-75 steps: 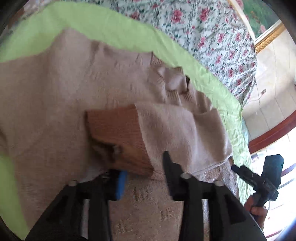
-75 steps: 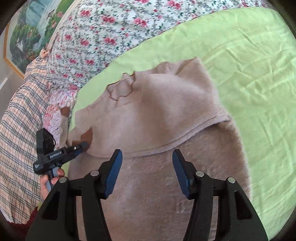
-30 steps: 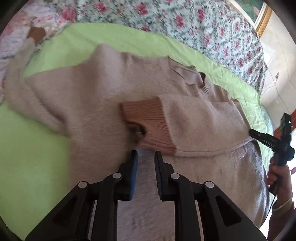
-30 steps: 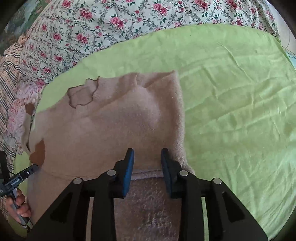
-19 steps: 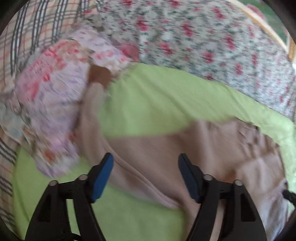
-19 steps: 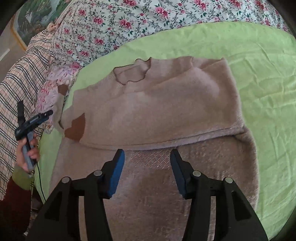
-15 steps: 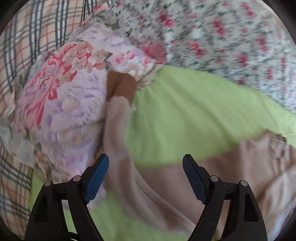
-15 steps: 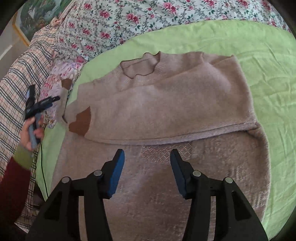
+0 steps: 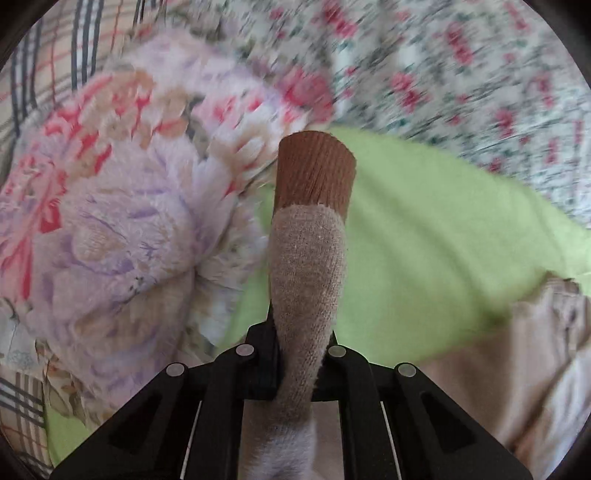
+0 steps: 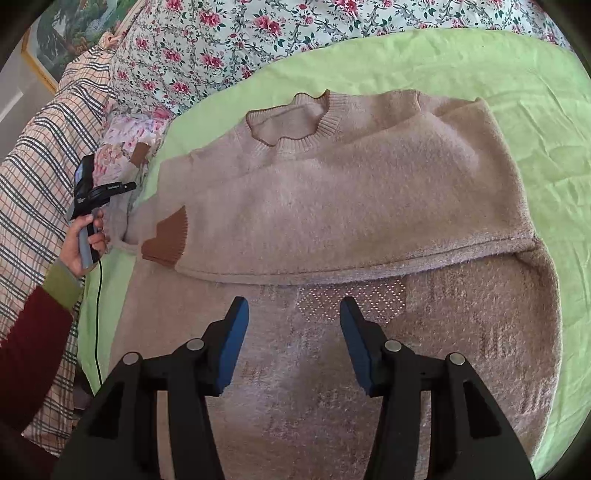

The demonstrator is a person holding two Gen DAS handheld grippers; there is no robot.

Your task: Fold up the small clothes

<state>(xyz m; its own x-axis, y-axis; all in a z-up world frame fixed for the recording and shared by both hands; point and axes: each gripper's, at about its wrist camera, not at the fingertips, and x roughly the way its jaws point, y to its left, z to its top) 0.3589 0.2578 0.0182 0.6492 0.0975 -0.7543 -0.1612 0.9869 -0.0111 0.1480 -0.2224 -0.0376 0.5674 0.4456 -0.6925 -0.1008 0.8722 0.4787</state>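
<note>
Left gripper [image 9: 295, 354] clenched on sweater's unfolded sleeve [image 9: 308, 266], right gripper [image 10: 291, 325] released over sweater [image 10: 332, 206] on green sheet [image 10: 517, 74]; best carry brown cuff [image 9: 314, 170] flat across chest, avoiding twist.

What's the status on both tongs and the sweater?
Left tongs shut on unfolded beige sleeve. Right tongs open, hovering over beige knit sweater. Fluffy floral pillow beside sleeve's brown cuff.

You're in home bedroom: green sheet [image 10: 461, 62] spread over bed, floral quilt [image 10: 229, 33] behind it, plaid blanket [image 10: 40, 155] at side, fluffy floral pillow [image 9: 110, 229], framed picture [image 10: 70, 33] on wall.
</note>
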